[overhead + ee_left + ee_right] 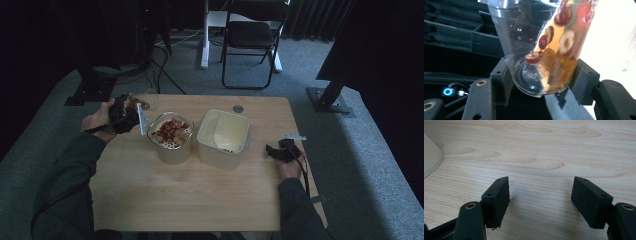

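Over the table's (pixel 190 200) left edge, the left claw (pixel 541 82) grips a clear plastic cup (pixel 541 50) of dried fruit slices, apparently tipped toward the fruit-filled container (pixel 171 137). An almost empty container (pixel 223 137) stands just beside it. The right claw (pixel 540 200) rests open and empty, well apart.

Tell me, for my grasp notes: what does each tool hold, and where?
Left tool clamps the clear cup of dried fruit near its base. Right tool holds nothing.

The high view is dim and murky, while both gripper views are brighter, with white glare
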The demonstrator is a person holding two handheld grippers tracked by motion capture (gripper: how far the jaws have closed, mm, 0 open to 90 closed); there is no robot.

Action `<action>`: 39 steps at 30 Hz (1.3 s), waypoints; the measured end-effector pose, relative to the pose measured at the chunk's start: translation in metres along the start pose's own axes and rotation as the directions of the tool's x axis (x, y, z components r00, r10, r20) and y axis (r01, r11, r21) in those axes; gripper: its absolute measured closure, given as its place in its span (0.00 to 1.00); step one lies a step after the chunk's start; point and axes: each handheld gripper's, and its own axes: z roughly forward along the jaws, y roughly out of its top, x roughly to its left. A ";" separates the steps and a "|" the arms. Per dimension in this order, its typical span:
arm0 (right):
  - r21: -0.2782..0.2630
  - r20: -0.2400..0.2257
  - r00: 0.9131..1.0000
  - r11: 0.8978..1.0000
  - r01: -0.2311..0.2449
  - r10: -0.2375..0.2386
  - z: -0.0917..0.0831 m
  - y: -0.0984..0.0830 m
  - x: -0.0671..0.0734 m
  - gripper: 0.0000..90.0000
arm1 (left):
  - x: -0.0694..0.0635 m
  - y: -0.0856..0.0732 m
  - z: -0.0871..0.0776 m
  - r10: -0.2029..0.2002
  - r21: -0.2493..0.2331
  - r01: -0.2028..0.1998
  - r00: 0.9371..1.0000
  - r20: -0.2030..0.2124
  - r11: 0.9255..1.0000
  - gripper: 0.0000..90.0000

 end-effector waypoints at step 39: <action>-0.003 -0.005 1.000 1.000 -0.010 0.010 0.000 0.000 -0.001 0.35 | -0.006 0.026 -0.006 0.371 -0.005 -0.376 0.915 -0.157 0.927 0.47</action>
